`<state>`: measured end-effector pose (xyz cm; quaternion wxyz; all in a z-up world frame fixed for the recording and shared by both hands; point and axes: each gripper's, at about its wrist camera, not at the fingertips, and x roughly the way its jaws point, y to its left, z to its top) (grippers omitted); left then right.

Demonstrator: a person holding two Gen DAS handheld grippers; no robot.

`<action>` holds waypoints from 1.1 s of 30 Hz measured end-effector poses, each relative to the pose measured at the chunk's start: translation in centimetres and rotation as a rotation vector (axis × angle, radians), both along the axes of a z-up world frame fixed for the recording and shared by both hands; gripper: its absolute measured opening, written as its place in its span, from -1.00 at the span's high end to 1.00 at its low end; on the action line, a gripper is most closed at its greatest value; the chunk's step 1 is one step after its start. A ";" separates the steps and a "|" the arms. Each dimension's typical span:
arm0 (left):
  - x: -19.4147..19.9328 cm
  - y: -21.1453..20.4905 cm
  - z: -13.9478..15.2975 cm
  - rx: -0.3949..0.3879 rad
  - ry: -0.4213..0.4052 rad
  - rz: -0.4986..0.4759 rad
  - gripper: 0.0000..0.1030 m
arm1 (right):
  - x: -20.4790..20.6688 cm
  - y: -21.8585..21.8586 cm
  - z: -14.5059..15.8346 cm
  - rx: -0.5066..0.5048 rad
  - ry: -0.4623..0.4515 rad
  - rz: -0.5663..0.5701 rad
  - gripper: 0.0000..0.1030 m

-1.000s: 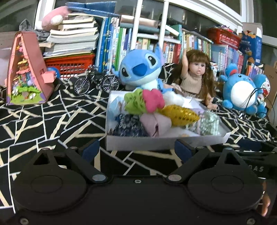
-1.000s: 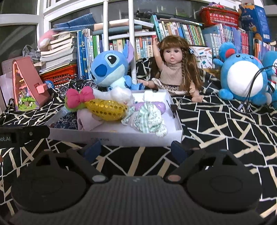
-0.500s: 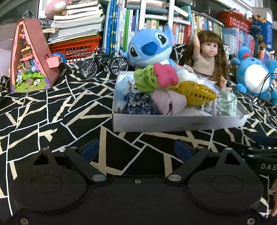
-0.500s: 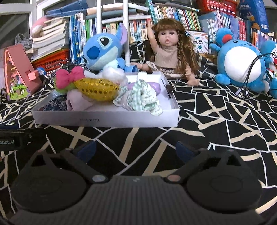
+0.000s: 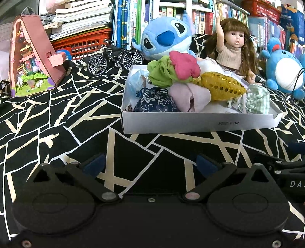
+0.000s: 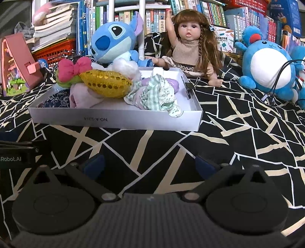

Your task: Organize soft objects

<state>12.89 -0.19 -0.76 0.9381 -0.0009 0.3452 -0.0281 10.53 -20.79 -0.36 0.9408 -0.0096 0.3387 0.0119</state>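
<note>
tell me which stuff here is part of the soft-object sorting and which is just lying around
Job: white box, gold sequin pouch, green checked cloth, pink bow, navy floral pouch.

Lying about: doll, Stitch plush, model bicycle, books.

A home playroom: crammed bookshelves (image 5: 171, 17), plush toys (image 6: 112, 43) and a doll (image 6: 190, 49).

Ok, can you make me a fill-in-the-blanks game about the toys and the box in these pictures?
1. The soft things are piled in a ___ box.
2. The shiny sequin pouch is ___ in colour.
3. The bow is ___.
4. Both grippers, left gripper and right gripper, are ___.

Missing words: white; gold; pink; open
</note>
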 end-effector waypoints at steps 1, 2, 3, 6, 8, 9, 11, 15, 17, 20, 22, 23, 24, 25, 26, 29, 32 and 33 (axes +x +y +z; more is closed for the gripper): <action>0.0 0.0 0.0 0.004 0.002 0.000 -0.99 | 0.0 0.0 0.0 -0.001 0.001 0.000 -1.00; 0.0 -0.1 -0.1 0.007 0.002 0.000 -0.99 | 0.0 0.0 0.0 -0.001 0.001 0.000 -1.00; 0.0 -0.2 -0.1 0.009 0.003 0.000 -0.99 | 0.0 0.0 0.0 0.000 0.002 0.000 -1.00; 0.0 -0.2 -0.1 0.010 0.004 0.000 -1.00 | 0.1 0.0 0.0 -0.001 0.001 0.000 -1.00; 0.0 -0.2 -0.1 0.010 0.003 0.000 -1.00 | 0.0 0.0 0.0 0.001 0.001 -0.001 -1.00; 0.0 -0.2 -0.2 0.011 0.004 0.000 -1.00 | 0.0 0.0 -0.1 0.001 0.001 0.000 -1.00; 0.1 -0.1 -0.2 0.011 0.004 0.000 -1.00 | 0.0 0.0 -0.1 0.002 0.001 0.000 -1.00; 0.1 -0.2 -0.2 0.010 0.003 0.000 -1.00 | 0.0 0.0 -0.1 0.001 0.001 0.000 -1.00; 0.1 -0.2 -0.2 0.011 0.003 0.000 -1.00 | 0.0 0.0 -0.1 0.001 0.001 0.000 -1.00; 0.1 -0.2 -0.2 0.011 0.004 0.000 -1.00 | 0.0 0.0 -0.1 0.001 0.001 0.000 -1.00; 0.1 -0.2 -0.2 0.011 0.004 0.000 -1.00 | 0.1 0.0 -0.1 0.001 0.001 0.000 -1.00; 0.1 -0.2 -0.2 0.011 0.004 0.000 -1.00 | 0.0 0.0 -0.1 0.001 0.001 0.000 -1.00; 0.1 -0.2 -0.2 0.010 0.004 0.000 -1.00 | 0.1 0.0 -0.1 0.001 0.001 0.000 -1.00; 0.1 -0.2 -0.2 0.011 0.004 0.000 -1.00 | 0.1 0.0 -0.1 0.001 0.001 0.000 -1.00; 0.1 -0.2 -0.2 0.011 0.004 0.000 -1.00 | 0.0 0.0 -0.1 0.001 0.001 0.000 -1.00; 0.1 -0.2 -0.2 0.011 0.004 0.000 -1.00 | 0.1 0.0 -0.1 0.002 0.001 0.000 -1.00; 0.1 -0.2 -0.2 0.011 0.004 0.000 -1.00 | 0.0 0.0 -0.1 0.002 0.001 0.000 -1.00; 0.1 -0.2 -0.2 0.011 0.004 0.000 -1.00 | 0.1 0.0 -0.1 0.002 0.001 0.000 -1.00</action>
